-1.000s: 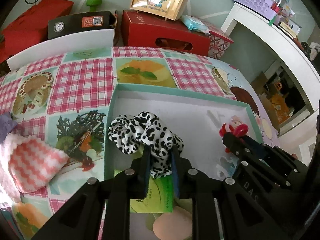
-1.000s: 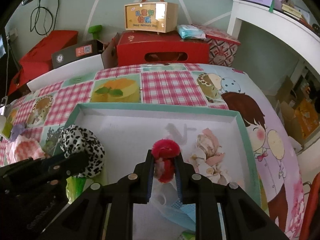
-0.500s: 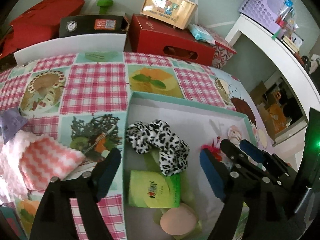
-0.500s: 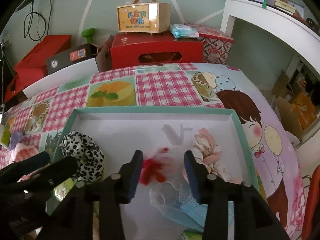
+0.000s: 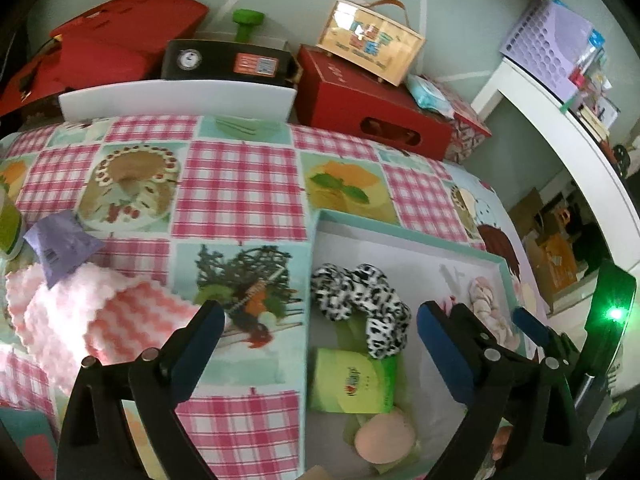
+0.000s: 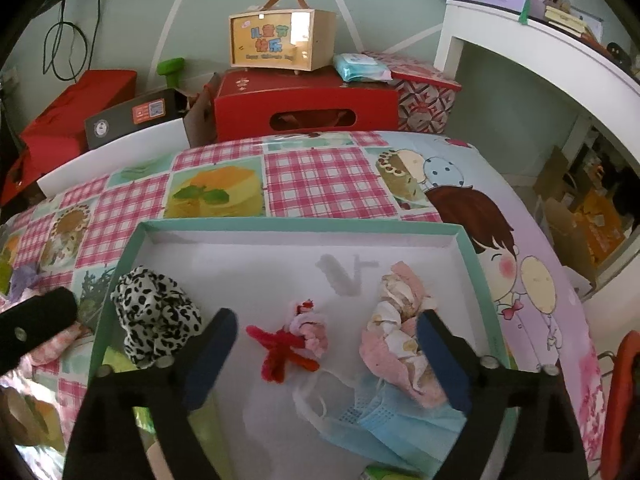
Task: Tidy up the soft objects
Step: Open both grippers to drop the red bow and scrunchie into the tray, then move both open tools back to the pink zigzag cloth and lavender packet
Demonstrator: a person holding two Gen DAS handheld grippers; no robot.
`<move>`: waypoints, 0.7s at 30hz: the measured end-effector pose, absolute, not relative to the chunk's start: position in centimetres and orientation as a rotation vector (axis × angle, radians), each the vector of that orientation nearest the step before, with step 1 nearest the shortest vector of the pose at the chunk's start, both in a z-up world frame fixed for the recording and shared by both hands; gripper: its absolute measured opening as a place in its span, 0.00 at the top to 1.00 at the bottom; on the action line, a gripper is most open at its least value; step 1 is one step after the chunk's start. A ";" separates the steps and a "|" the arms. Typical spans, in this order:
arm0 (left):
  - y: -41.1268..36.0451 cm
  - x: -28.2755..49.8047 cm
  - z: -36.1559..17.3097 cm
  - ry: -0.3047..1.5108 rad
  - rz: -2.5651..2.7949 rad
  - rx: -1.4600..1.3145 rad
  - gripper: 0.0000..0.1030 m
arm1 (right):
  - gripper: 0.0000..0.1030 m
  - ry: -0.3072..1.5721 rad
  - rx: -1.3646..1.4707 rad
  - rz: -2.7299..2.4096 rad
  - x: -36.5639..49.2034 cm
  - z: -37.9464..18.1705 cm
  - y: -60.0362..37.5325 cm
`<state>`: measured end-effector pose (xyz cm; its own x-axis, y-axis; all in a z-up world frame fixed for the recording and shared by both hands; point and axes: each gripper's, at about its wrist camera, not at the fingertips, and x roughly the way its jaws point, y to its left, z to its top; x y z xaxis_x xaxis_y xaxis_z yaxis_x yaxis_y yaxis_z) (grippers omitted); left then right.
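A teal-rimmed white tray [image 6: 300,224] lies on the patterned tablecloth. My left gripper [image 5: 318,316] hovers over the tray's left edge with its jaws opening and nothing between the pads. Below it in the tray lies the leopard-print scrunchie [image 5: 360,300]. My right gripper [image 6: 326,322] hangs above the tray's middle, its jaws also opening and gripping nothing. The red fuzzy hair tie [image 6: 280,348] lies loose on the tray floor beneath it. A pink scrunchie [image 6: 396,340] and a blue face mask [image 6: 392,412] lie by its right finger.
The tray's near left corner holds a green tissue packet [image 5: 352,380] and a peach puff [image 5: 384,436]. Left of the tray, a pink wavy cloth [image 5: 80,320] and a purple packet [image 5: 60,248] lie on the tablecloth. Red boxes [image 6: 304,104] and a white desk [image 6: 540,52] stand beyond the table.
Both grippers went from shut to wide open. The left one let go of the leopard scrunchie and drew back up and left. The right one dropped the red hair tie onto the tray floor.
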<state>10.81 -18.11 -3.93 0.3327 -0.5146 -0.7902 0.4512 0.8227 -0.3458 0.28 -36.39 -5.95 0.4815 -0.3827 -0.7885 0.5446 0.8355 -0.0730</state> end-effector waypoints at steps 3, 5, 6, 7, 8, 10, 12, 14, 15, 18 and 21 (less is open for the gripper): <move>-17.0 11.2 -3.6 1.046 -0.594 -0.079 0.06 | 0.00 0.884 0.212 -0.579 0.2 -5.7 -36.5; -16.0 11.5 -3.2 1.026 -0.564 -0.081 0.06 | 0.00 0.863 0.228 -0.580 0.1 -5.4 -36.5; -15.6 11.6 -2.9 1.010 -0.548 -0.081 0.05 | 0.00 0.855 0.235 -0.582 0.1 -5.3 -36.5; -15.1 11.7 -2.7 0.998 -0.536 -0.083 0.05 | 0.00 0.846 0.243 -0.585 0.1 -5.1 -36.5; -14.5 12.0 -2.5 0.985 -0.523 -0.090 0.05 | 0.00 0.842 0.244 -0.584 0.2 -5.1 -36.4; -13.4 12.4 -2.1 0.974 -0.506 -0.115 0.05 | 0.00 0.844 0.241 -0.583 0.4 -4.9 -36.1; -12.1 12.9 -1.9 0.968 -0.486 -0.152 0.05 | 0.00 0.840 0.250 -0.567 0.5 -4.8 -35.8; -10.8 13.3 -1.9 0.970 -0.462 -0.179 0.05 | 0.00 0.824 0.274 -0.534 0.7 -4.5 -35.5; -10.4 13.5 -1.9 0.974 -0.454 -0.187 0.05 | 0.00 0.818 0.280 -0.524 0.8 -4.4 -35.3; -8.7 13.9 -1.9 0.978 -0.408 -0.205 0.05 | 0.00 0.791 0.293 -0.476 1.4 -3.6 -34.1; -7.1 14.4 -1.8 0.965 -0.357 -0.201 0.05 | 0.00 0.764 0.285 -0.405 2.2 -2.8 -32.2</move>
<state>14.42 -7.08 -1.82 0.5178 -0.3833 -0.7648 0.2066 0.9236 -0.3230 2.24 -32.17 -2.76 0.6514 -0.2495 -0.7165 0.4524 0.8859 0.1028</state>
